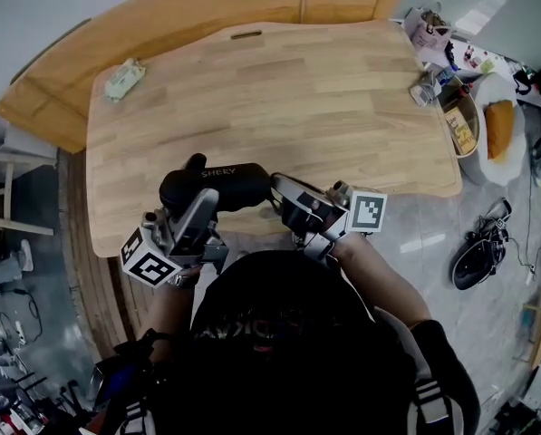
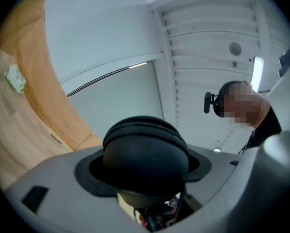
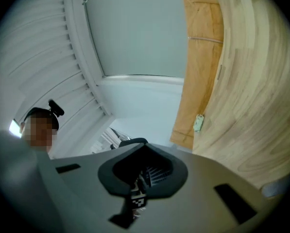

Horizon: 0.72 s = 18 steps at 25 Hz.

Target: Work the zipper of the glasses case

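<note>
At lower centre, by the tabletop (image 1: 297, 89) edge, the left gripper (image 1: 198, 210) pinches the case (image 1: 217, 186) by its left end while the right gripper (image 1: 284, 194), pressed together at the right end, seems to be on the pull, so the next move is drawing it steadily along the seam.

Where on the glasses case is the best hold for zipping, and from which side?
Grip the glasses case by its rounded left end, coming from the near edge of the table. It runs lengthwise along that edge, so an end hold, like the left gripper has, likely leaves its length free for the shut right gripper.
</note>
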Tool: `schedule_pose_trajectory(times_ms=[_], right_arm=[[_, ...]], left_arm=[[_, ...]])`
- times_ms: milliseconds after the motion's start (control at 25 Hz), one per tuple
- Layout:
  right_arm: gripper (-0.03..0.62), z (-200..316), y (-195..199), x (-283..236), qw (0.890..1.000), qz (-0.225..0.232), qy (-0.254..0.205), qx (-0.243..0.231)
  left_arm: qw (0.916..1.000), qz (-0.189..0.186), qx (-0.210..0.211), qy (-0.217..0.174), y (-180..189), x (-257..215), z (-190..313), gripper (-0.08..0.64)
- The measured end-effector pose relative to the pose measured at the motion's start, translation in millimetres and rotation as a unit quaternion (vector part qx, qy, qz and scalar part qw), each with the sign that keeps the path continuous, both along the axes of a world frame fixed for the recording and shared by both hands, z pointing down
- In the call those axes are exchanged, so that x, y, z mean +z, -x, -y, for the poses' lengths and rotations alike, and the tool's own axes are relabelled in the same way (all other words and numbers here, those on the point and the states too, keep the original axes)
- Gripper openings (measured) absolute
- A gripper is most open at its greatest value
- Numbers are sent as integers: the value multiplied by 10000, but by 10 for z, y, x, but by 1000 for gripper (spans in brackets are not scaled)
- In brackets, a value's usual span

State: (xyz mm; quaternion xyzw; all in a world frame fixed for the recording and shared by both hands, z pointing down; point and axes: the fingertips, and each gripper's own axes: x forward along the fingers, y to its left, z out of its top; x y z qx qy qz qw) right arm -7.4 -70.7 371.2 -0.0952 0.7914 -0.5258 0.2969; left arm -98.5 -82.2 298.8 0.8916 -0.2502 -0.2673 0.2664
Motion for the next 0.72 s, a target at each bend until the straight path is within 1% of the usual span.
schedule_pose_trajectory(times_ms=[40,80,120,240,320,520,720], right_arm=[[17,-16,-25,12,9999,-144,-57,24],[17,-31,-51,21,9996,-262,-120,34],[17,-49,-70,20,9992,-354,-194,24],[17,-135,-31,27,9970,-672,-358,-148],[17,-176,38,44,9950,-868,-410,-274],[17,-197,168,34,9904,-1164,-624,-416],[17,-234,298,-30,9857,-1337,-873,-548]], left_arm=[[9998,156,-56,-98,-25,-10,-24,351],[9996,230,-119,-135,-33,-12,-31,353],[9995,217,-190,-97,-19,0,-23,351],[9989,39,-411,199,81,86,8,350],[9980,104,-580,236,138,113,-13,350],[9928,688,-973,-80,169,95,-59,350],[9829,1329,-1230,-342,133,108,-78,350]])
